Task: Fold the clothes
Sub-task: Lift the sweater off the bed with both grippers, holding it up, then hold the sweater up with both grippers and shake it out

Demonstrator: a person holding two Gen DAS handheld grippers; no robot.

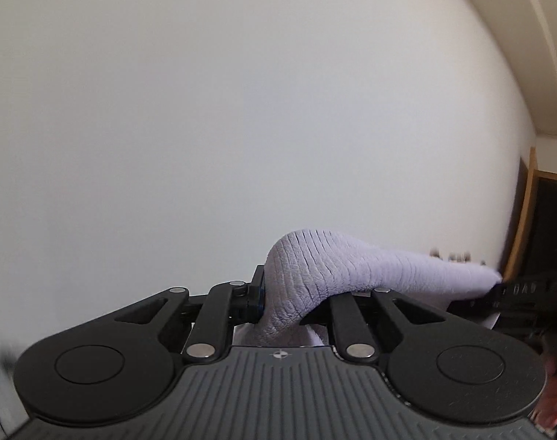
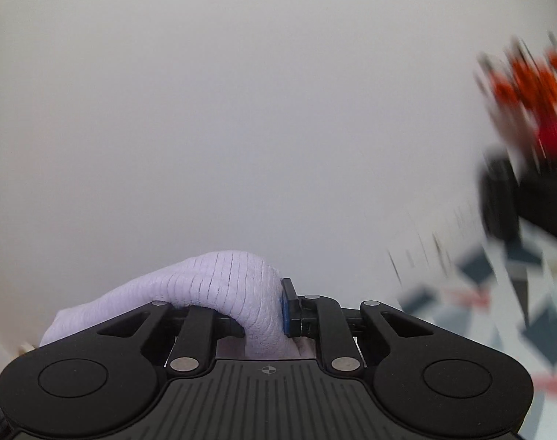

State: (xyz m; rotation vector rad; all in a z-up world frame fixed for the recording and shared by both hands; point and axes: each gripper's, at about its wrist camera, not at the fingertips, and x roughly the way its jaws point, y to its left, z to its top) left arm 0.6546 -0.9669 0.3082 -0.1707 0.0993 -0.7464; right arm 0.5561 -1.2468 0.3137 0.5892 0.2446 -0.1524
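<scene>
A pale lavender ribbed garment (image 1: 337, 267) is held up in the air in front of a plain white wall. My left gripper (image 1: 282, 300) is shut on one end of it; the cloth bulges over the fingers and stretches right to my right gripper (image 1: 517, 288), seen at the edge of the left wrist view. In the right wrist view the same garment (image 2: 219, 286) bunches between the jaws and trails off to the left. My right gripper (image 2: 267, 315) is shut on it. The rest of the garment hangs below, out of sight.
A white wall (image 1: 241, 110) fills both views. A wood-framed dark opening (image 1: 546, 220) is at the right of the left wrist view. A blurred red and orange object (image 2: 531, 102) and a patterned surface with dark diamonds (image 2: 498, 293) lie at the right of the right wrist view.
</scene>
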